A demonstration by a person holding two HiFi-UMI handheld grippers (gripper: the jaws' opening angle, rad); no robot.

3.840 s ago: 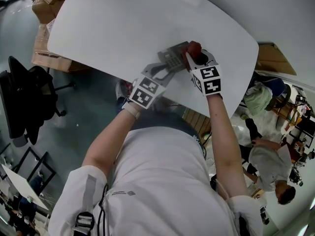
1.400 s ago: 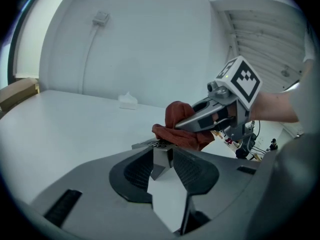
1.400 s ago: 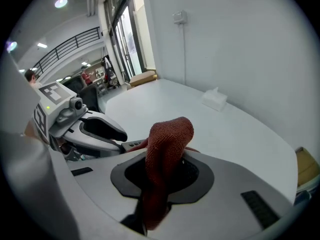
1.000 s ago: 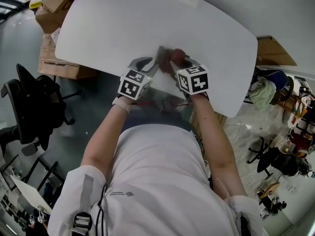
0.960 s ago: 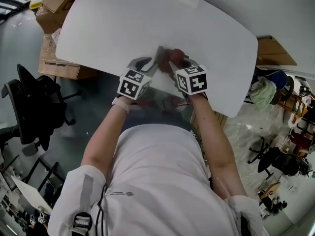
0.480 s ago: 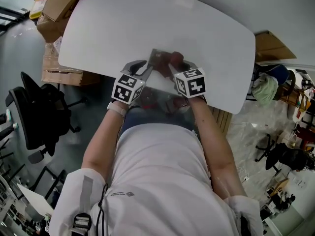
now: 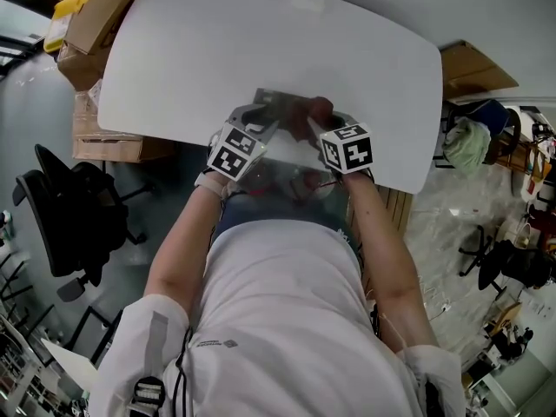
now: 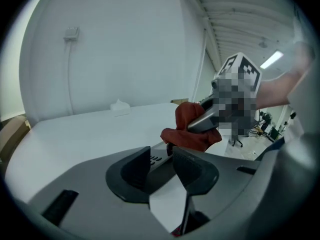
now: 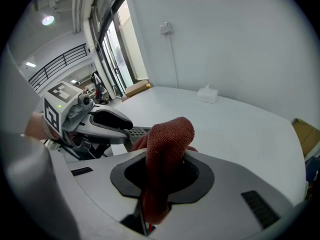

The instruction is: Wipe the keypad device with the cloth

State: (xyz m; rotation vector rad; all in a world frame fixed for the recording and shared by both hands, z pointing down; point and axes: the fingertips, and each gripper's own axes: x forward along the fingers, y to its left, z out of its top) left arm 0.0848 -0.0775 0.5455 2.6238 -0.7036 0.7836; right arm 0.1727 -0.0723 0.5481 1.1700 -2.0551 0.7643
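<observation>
- Head view, looking steeply down: a person in a white shirt stood at the 6 o'clock edge of a white worktop (image 7: 217, 50) and held a gripper in each hand.
- The left gripper (image 7: 259, 122) and the right gripper (image 7: 320, 120) met near the worktop's near edge.
- The grey keypad device (image 7: 276, 107) sat between them, with the red cloth (image 7: 314, 109) touching it at its 3 o'clock side.
- Cardboard boxes (image 7: 87, 20) stood off the worktop at 10 o'clock, and a black office chair (image 7: 65, 220) stood at 8 o'clock.
- Left gripper view: the left gripper (image 8: 161, 160) was clenched on the near edge of the keypad device (image 8: 156, 159). Its jaws had just closed a little further on it.
- At 1 o'clock from the jaws, the cloth (image 8: 192, 131) rested against the device's far end, carried by the right gripper (image 8: 202, 124).
- Right gripper view: the right gripper (image 9: 165, 170) was clamped on the cloth (image 9: 170, 134), which bulged up out of the jaws in a fold.
- At 10 o'clock from the fold lay the keys of the keypad device (image 9: 137, 132), with the left gripper (image 9: 125, 128) gripping it from the 9 o'clock side.
- A small white box (image 9: 207, 94) stood far off on the worktop (image 9: 250, 129) at 1 o'clock.
</observation>
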